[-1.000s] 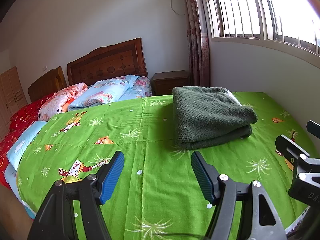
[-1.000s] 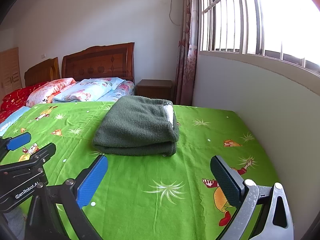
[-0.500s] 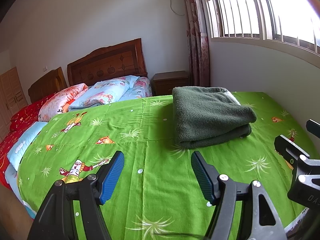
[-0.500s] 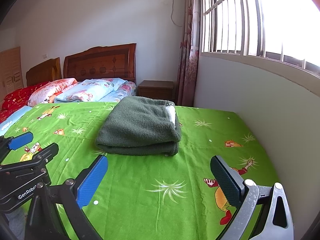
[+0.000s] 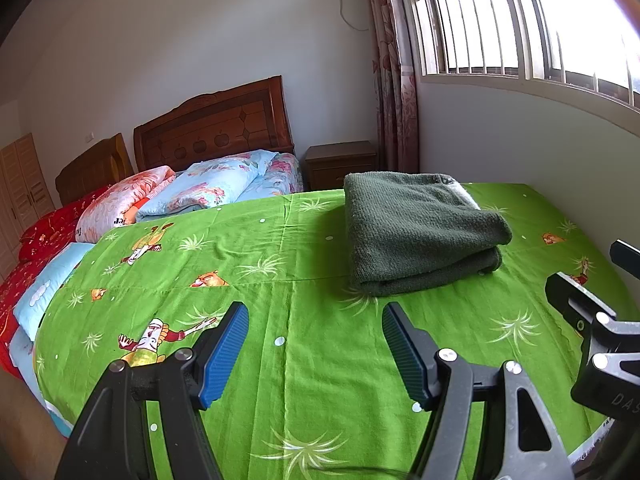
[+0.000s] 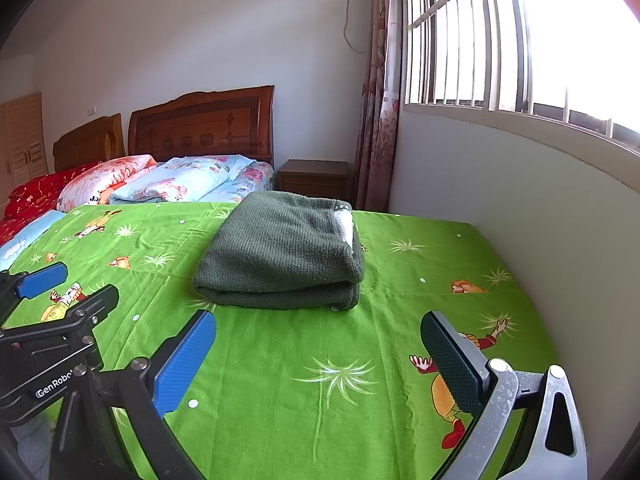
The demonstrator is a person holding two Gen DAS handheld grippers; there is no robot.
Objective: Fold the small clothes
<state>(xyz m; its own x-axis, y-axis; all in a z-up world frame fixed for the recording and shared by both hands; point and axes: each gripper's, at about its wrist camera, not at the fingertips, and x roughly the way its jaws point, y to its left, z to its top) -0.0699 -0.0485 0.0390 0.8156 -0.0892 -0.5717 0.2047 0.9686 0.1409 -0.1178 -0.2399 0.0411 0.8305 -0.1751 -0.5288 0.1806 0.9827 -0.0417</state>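
Green knit garment sits folded into a thick rectangle, centre-right of the left wrist view and dead centre of the right wrist view, lying flat on the lime cartoon-print bedsheet. Layers are stacked with the rounded fold edge facing your grippers, which reads to me as a finished fold parked toward the window side so the near sheet is free for work. A pale inner lining or label peeks out at the far right edge of the stack; can't tell which. Your left gripper hangs low in frame with jaws spread wide, nothing between the blue pads, above the sheet and well short of the garment. Your right gripper is the same: jaws wide apart, empty, garment straight ahead of the gap but clear of both fingers. Each gripper shows in the other's view, at the right edge of the left one and the left edge of the right one, so you're holding them side by side, squared up to the stack. Judging by that, this item looks done and you're in a neutral ready pose. No other small clothes visible on the green sheet; pillows and floral quilts are piled upper left by the wooden headboard, out of the work area. If you do touch the stack, pinch the full thickness at the fold edge, or the top layer may peel off.
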